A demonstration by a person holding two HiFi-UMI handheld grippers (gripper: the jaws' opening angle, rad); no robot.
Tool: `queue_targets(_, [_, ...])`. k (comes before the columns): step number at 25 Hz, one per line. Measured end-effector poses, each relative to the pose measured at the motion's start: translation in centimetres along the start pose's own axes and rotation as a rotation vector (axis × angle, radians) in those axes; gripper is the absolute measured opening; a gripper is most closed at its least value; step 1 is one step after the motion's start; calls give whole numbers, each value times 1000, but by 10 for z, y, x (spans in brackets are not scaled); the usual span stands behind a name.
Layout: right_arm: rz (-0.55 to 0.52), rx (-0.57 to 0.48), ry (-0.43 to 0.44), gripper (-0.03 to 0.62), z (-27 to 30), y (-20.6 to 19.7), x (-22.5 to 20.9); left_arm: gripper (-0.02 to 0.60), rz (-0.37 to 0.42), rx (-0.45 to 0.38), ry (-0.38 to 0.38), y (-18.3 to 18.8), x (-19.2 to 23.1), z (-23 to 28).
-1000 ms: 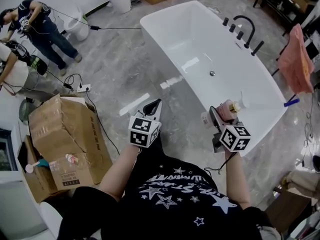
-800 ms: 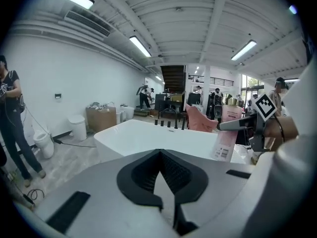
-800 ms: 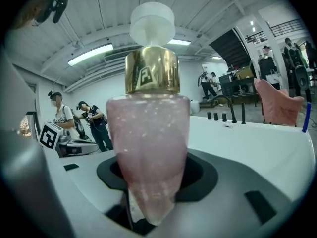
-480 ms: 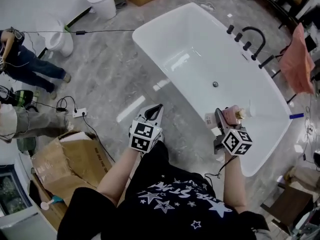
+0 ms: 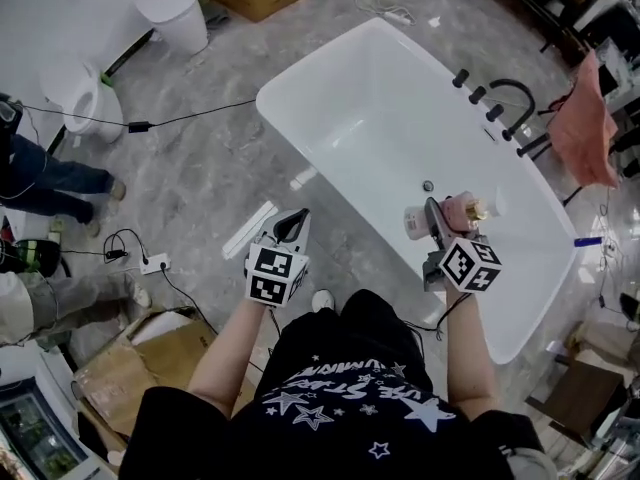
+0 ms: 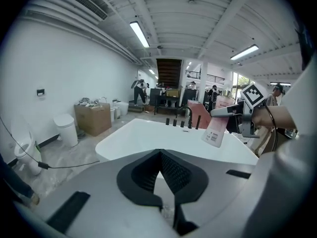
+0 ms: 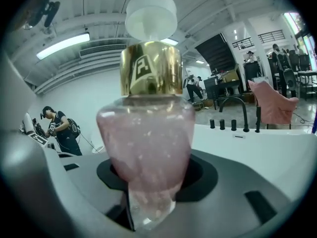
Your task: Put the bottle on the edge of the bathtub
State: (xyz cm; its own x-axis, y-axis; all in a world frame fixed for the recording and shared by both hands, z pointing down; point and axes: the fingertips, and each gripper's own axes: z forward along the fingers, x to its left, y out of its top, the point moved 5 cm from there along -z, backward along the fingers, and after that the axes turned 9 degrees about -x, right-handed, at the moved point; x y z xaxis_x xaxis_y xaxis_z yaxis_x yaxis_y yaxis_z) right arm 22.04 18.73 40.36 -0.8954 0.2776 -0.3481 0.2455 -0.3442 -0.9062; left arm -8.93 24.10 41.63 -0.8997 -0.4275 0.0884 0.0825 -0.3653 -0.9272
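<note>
grey veined floor [image 5: 200, 178] runs glossy under the whole bathroom set. closest to me, the left gripper [image 5: 293, 225] hangs over that floor with its jaws together on nothing, well apart from the tub. the right gripper [image 5: 440, 223] is plainly the nearer one for this job: its jaws are clamped on the narrow lower body of the bottle [image 5: 455, 212], which is held in the air over the basin of the bathtub [image 5: 380, 98], just inside its near edge. the bottle's long axis lies crosswise to the jaws, and from above it looks tilted, label end toward the person's left and cap toward the right, so i judge it wants turning upright before its base meets the edge below. it is clear pink, smooth and hard-looking, tapering downward from a wide shoulder, with a gold collar and a round white cap. the tub is white, rounded and slick. beyond it stand a black faucet [image 5: 505, 93] and a limp pink towel [image 5: 585, 128].
</note>
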Motion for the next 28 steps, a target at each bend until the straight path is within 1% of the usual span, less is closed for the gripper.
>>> queue_targets(4, [-9, 9, 10, 221, 34, 10, 6, 15, 7, -26, -22, 14, 23, 20])
queue_targets(7, [-23, 27, 4, 221, 60, 12, 4, 15, 3, -12, -17, 15, 39, 31])
queue_targets(12, [-11, 15, -1, 221, 108, 22, -7, 15, -12, -27, -12, 32, 70, 58])
queue_targets(15, [-6, 11, -17, 221, 147, 27, -20, 15, 16, -39, -11, 52, 92, 84])
queue_targets(18, [23, -1, -38, 221, 195, 34, -37, 15, 37, -43, -12, 73, 116, 121])
queue_targets(21, [27, 3, -53, 221, 254, 49, -53, 15, 49, -11, -20, 92, 145, 173])
queue_targets(24, [28, 18, -69, 221, 306, 60, -63, 15, 62, 23, -50, 108, 171, 219])
queue_targets(28, [57, 30, -115, 221, 361, 66, -81, 15, 60, 53, -92, 125, 200, 277])
